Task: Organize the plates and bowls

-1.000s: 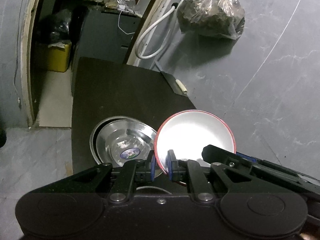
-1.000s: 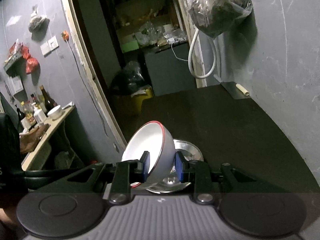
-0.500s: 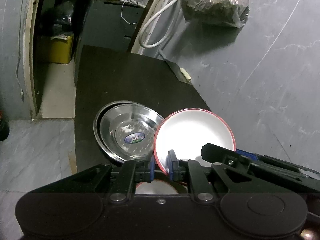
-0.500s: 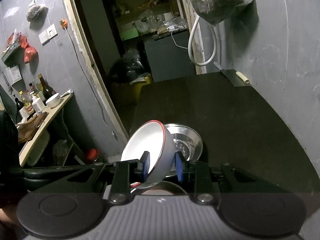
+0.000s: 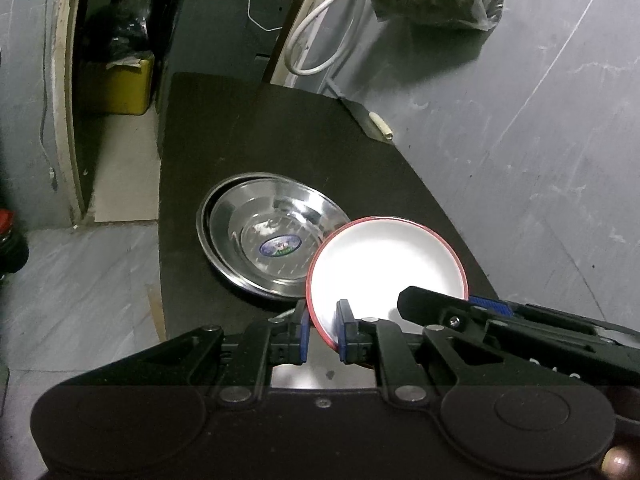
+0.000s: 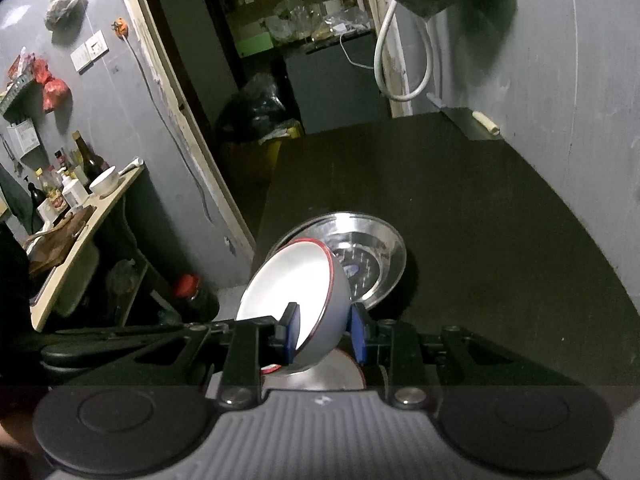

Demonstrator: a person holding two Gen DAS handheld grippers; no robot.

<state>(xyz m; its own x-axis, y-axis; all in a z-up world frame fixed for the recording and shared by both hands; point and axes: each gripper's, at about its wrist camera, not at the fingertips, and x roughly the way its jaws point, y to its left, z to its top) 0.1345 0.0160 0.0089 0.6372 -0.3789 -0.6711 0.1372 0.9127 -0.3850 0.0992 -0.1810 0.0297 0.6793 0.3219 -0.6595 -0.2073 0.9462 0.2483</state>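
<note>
Both grippers pinch the same white bowl with a red rim (image 5: 386, 264), and each view shows a different side of it. From the left wrist view, the left gripper (image 5: 323, 330) is nearly closed, its blue pads clamped on the bowl's near rim, one pad inside and one outside; the bowl's bright interior faces this camera. The right gripper (image 5: 440, 306) reaches in from the right of it, one black finger lying over the inside of the bowl.

From the right wrist view, the right gripper (image 6: 325, 330) stands wider, gripping the bowl's (image 6: 298, 280) wall between its pads, one inside and one against the grey outer side. Here the bowl is plainly tilted, its opening turned to the left, which the other view does not make clear. Only this view shows another red-rimmed dish (image 6: 336, 372) directly beneath the held bowl.

Just beyond the grippers, stacked steel plates (image 5: 272, 236) lie on the dark tabletop (image 5: 280, 132), a sticker at the centre of the top one. The bowl's far edge overlaps them in both views. Further off, a small pale cylinder (image 5: 381, 122) rests near the grey wall (image 5: 520, 140).
</note>
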